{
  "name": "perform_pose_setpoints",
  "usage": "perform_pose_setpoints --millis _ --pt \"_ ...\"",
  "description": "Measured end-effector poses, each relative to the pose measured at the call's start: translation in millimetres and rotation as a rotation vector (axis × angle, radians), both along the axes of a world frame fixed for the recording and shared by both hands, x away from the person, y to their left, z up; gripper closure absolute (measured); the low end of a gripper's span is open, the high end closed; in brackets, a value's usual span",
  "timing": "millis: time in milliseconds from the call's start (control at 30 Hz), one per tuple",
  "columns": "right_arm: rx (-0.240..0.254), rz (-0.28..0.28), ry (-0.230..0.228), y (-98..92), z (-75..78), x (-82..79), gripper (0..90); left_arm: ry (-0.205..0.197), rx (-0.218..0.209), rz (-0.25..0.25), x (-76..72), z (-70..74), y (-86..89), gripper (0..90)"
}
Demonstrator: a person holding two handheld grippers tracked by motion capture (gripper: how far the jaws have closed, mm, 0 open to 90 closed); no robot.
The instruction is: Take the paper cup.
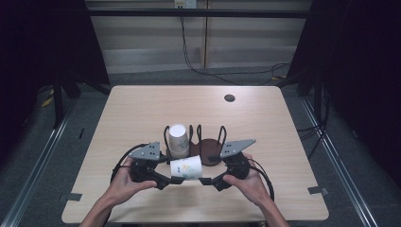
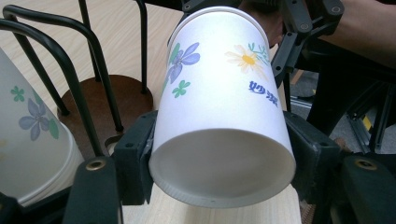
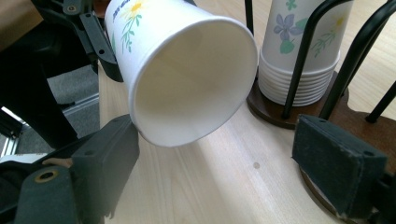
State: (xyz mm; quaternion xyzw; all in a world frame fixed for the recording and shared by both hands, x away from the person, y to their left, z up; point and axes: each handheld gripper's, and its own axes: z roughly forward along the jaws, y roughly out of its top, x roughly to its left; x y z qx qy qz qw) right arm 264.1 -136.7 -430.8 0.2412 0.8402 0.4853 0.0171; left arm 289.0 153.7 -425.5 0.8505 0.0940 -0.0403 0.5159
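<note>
A white paper cup with flower prints lies on its side above the table's front middle. My left gripper is shut on its base end; in the left gripper view the two pads press both sides of the cup, whose bottom faces the camera. My right gripper is open at the cup's mouth end. In the right gripper view the cup's open rim hangs between the wide jaws of my right gripper, close to one pad and untouched by the other.
A black wire cup rack on a brown wooden base stands just behind the cup. An upside-down stack of the same cups sits in its left slot. A dark round grommet lies at the table's far right. Cables trail on the floor behind.
</note>
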Motion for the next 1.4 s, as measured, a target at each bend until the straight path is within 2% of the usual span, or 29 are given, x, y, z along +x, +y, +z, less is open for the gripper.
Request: perform_pose_setpoints --millis 200,500,733,800,867,967,1133,1400 --pt "0.048 -0.014 -0.023 -1.6 2.5 -0.5 14.5 -0.009 -0.007 0.007 -0.1 -1.0 -0.4 35.1" --pt "0.101 -0.026 -0.019 -3.2 2.5 -0.7 17.6 0.000 -0.037 0.018 0.7 0.9 2.8 34.8" --pt "0.149 -0.009 -0.017 -4.5 3.1 0.2 20.4 -0.006 -0.048 0.020 0.9 1.4 3.6 34.7" --pt "0.164 -0.010 -0.021 -4.6 3.7 -0.3 18.9 -0.009 -0.054 0.021 1.0 1.5 3.6 34.7" --pt "0.178 -0.015 -0.021 -4.4 3.6 -0.4 13.0 -0.009 -0.059 0.020 0.9 1.7 3.5 34.7" --pt "0.196 -0.016 -0.019 -4.1 3.0 -0.5 13.3 -0.007 -0.063 0.016 0.2 1.8 2.8 34.7" --pt "0.222 0.004 -0.012 -1.8 2.5 -0.9 13.2 -0.007 -0.066 0.006 -1.0 1.7 0.5 34.7" --pt "0.233 0.026 0.003 2.5 1.4 -0.5 13.6 -0.009 -0.064 -0.005 -2.7 1.9 -2.2 34.7"
